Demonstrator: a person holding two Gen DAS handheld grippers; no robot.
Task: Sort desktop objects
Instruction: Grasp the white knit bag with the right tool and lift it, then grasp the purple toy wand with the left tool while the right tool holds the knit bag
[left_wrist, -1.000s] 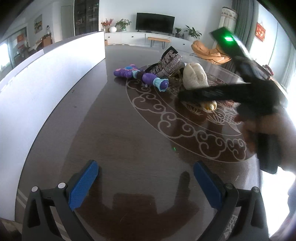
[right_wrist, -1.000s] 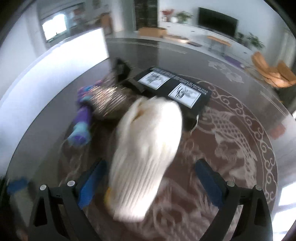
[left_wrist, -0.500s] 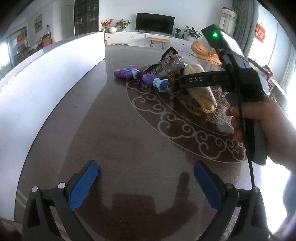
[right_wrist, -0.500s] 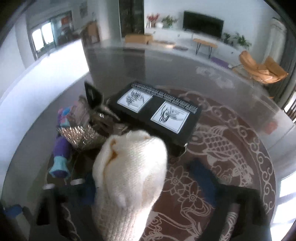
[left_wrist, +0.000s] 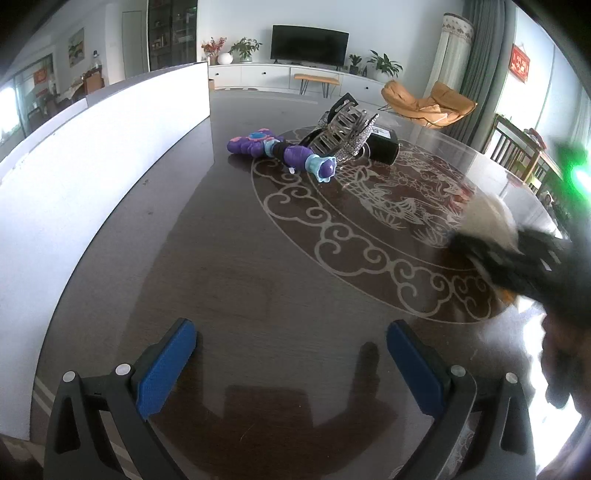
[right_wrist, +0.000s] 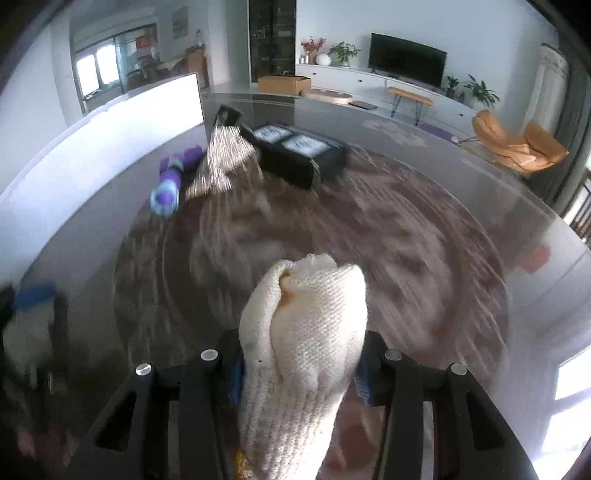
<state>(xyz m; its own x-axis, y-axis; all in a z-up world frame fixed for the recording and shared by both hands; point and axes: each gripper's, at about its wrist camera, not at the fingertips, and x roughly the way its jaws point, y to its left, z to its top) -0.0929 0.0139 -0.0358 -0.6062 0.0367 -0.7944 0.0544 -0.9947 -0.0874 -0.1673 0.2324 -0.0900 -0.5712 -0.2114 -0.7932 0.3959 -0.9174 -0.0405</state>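
Down low, the left wrist view shows the left gripper (left_wrist: 291, 365) hovering over the dark table (left_wrist: 229, 258), its blue-padded fingers (left_wrist: 166, 365) spread wide with nothing between them. Farther along the table lie a purple toy (left_wrist: 280, 153), a glittery silver hair claw (left_wrist: 343, 134) touching it, and a black box (left_wrist: 384, 147) just behind the claw. At the right edge the right gripper (left_wrist: 517, 266) is a dark blur with a pale knitted glove (left_wrist: 487, 221) in it. From the right wrist view, the right gripper (right_wrist: 299, 373) has its jaws closed tight around the cream knitted glove (right_wrist: 306, 343), held above the patterned table (right_wrist: 424, 240), well apart from the purple toy (right_wrist: 171, 181), hair claw (right_wrist: 221, 158) and black box (right_wrist: 299, 155) beyond.
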